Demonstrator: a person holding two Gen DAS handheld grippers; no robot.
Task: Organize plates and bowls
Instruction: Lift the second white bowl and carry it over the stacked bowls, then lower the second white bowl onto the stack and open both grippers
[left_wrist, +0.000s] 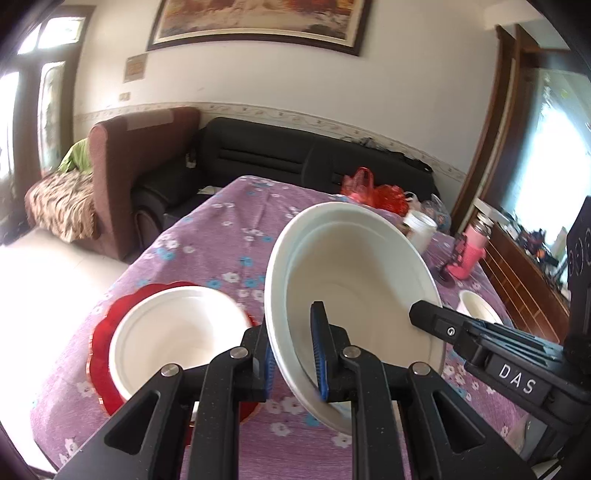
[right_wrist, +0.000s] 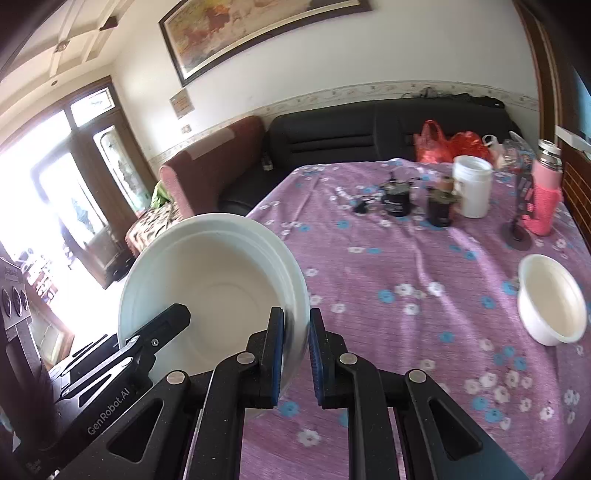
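Both the left hand-held gripper (left_wrist: 293, 354) and right hand-held gripper (right_wrist: 295, 356) pinch the rim of a smooth white round bowl (left_wrist: 351, 280), tilted above the purple floral table (left_wrist: 221, 236). Only the left view shows another bowl (left_wrist: 173, 332) nested on the scalloped red plate (left_wrist: 107, 328).

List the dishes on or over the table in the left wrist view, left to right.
red plate with a white bowl on it → held white bowl → small white bowl

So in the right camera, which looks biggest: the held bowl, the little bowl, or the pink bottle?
1. Held bowl, though it's nearest the camera, so that may exaggerate it.
2. Little bowl.
3. Pink bottle, farthest away, so its true size is unsure.
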